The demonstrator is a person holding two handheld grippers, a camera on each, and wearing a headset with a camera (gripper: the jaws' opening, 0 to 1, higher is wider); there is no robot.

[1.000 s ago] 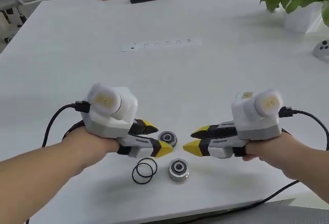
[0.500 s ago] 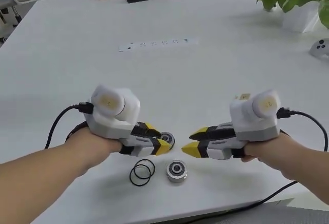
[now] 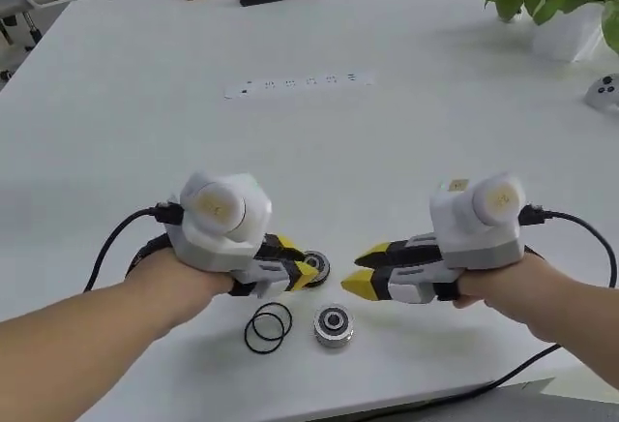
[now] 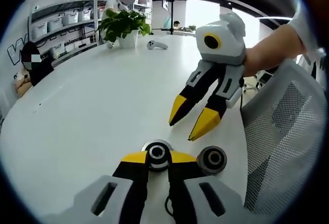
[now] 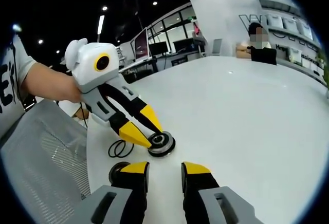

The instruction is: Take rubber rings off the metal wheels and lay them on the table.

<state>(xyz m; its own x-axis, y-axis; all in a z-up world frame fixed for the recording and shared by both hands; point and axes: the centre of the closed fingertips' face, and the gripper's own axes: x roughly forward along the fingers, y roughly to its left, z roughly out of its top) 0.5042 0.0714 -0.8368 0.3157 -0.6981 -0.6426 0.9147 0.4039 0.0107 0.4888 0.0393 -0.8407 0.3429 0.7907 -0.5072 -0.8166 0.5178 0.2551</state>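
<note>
Low middle, left gripper point(image 3: 308, 267) fingers hold a metal wheel point(image 3: 316, 264); open right gripper point(image 3: 351, 269) should pinch its rubber ring point(image 5: 170, 145) gently.

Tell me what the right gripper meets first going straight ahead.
Probably the round silver metal wheel held in the left gripper's fingers, straight ahead; depth is hard to judge.

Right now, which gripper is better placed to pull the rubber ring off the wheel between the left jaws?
Right. The left gripper seems shut on the wheel, steadying it; the right gripper is free, open and aimed at it.
</note>
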